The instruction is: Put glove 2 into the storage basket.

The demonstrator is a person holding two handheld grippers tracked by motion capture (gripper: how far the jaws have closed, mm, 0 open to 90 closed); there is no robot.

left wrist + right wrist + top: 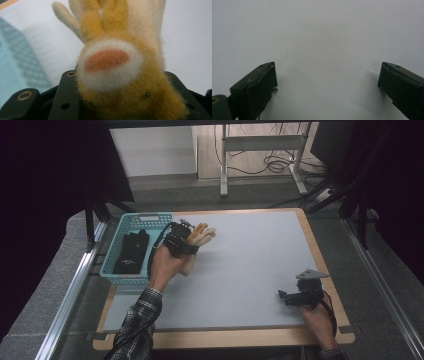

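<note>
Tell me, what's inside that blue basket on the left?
The blue basket holds a black folded item, maybe fabric. The left gripper, holding a fuzzy glove, covers its right edge.

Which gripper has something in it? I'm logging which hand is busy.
The left gripper, beside the turquoise basket, is shut on a fuzzy tan-and-cream glove. The right gripper, near the table's right edge, has its jaws wide apart over bare grey surface.

The person wears a dark plaid sleeve (137, 320) with pale checks on the left forearm, and a similar cuff edge shows at the right wrist. The left gripper (181, 236) is black, with brass-ringed screw holes on its body and a dark cable trailing back. The right gripper (299, 296) is black too, topped by a grey three-cornered plate (312, 274); its jaws are blocky with worn, scuffed pads.
</note>
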